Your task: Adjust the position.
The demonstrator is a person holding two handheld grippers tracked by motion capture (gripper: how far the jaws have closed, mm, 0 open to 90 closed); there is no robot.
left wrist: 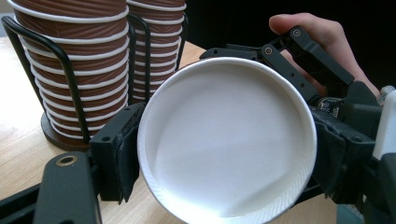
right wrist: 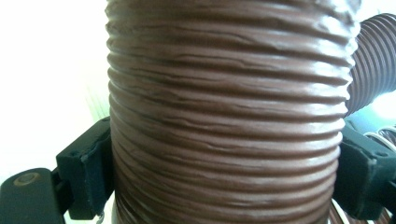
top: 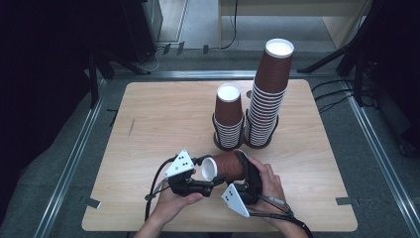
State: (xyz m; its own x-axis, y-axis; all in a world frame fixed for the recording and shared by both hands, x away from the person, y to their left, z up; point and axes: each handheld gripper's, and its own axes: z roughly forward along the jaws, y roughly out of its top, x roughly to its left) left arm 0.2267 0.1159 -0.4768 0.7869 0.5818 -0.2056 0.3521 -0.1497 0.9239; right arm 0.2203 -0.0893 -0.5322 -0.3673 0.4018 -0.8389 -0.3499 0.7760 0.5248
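One brown paper cup [top: 225, 166] lies on its side above the table [top: 163, 119], just in front of the shorter of two cup stacks. Two grippers hold it. The right gripper [top: 246, 174] pinches its ribbed wall between both fingers [right wrist: 86, 172]. The left gripper [top: 205, 173] has its two fingers [left wrist: 119, 156] pressed on the white base end. The short stack [top: 229, 116] and the tall stack [top: 270, 94] stand side by side, each in one black wire holder.
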